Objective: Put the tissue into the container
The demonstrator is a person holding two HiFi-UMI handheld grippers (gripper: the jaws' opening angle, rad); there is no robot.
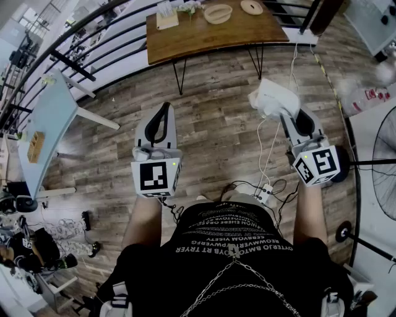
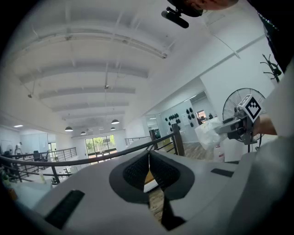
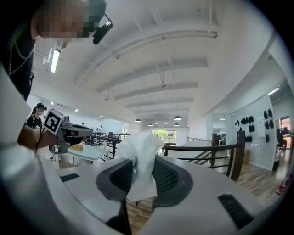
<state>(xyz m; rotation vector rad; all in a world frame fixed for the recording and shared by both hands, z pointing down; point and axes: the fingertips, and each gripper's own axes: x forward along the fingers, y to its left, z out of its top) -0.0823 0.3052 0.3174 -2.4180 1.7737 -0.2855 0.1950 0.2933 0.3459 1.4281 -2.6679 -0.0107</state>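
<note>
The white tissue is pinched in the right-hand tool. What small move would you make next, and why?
Probably carry the right tool forward toward the wooden table: its jaws already clamp the tissue, and the bowl there sits well ahead of it.

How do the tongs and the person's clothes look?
The left tongs and the right tongs have light grey rounded shells with dark dotted pads. The left cube and the right cube are white with black square markers and a small green light. A thin black cable hangs below the left cube. The person wears a black short-sleeved shirt with white print, and a metal chain.
</note>
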